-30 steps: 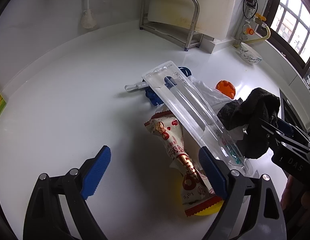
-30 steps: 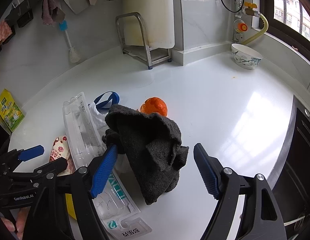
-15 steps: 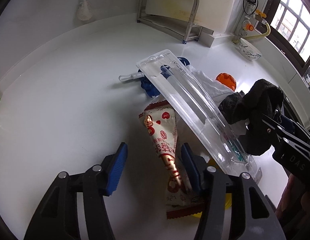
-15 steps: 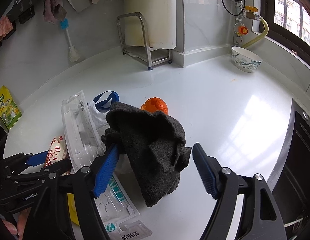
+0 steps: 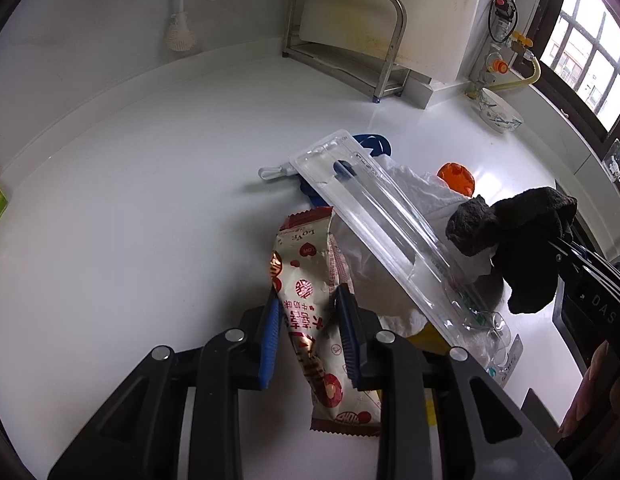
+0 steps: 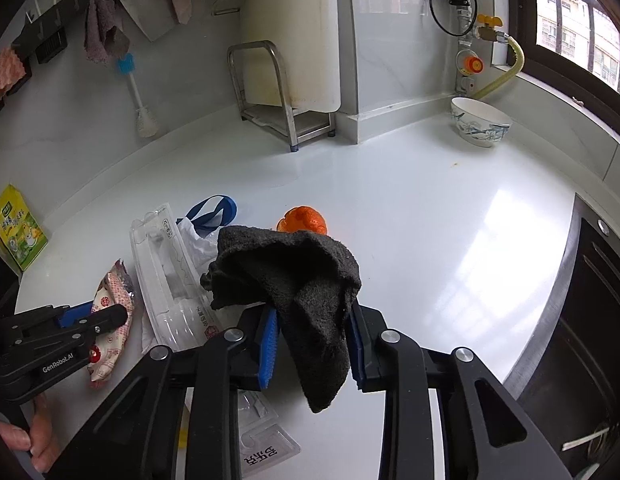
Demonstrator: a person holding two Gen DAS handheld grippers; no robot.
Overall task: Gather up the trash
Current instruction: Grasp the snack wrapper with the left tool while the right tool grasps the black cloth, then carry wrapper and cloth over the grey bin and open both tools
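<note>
My left gripper [image 5: 307, 326] is shut on a red-and-white snack wrapper [image 5: 305, 280] that lies on the white counter [image 5: 129, 220]; the wrapper also shows in the right wrist view [image 6: 109, 312]. My right gripper [image 6: 312, 338] is shut on a black cloth [image 6: 301, 280], which drapes over its blue pads and also shows in the left wrist view [image 5: 522, 240]. A clear plastic blister pack [image 5: 382, 224] lies across crumpled white plastic [image 5: 414, 196]. An orange piece [image 6: 301, 220] sits behind the cloth. A blue strap [image 6: 211, 210] lies by the pack.
A metal rack [image 6: 269, 92] with a white cutting board stands at the back. A patterned bowl [image 6: 480, 120] sits back right near the gas valve. A bottle brush [image 6: 139, 100] hangs on the wall. A yellow-green packet [image 6: 19, 232] stands at left. A dark stove edge [image 6: 582, 300] is at right.
Both grippers have shut: the left moved in and closed on the snack wrapper, the right closed on the black cloth that was draped between its open fingers.
</note>
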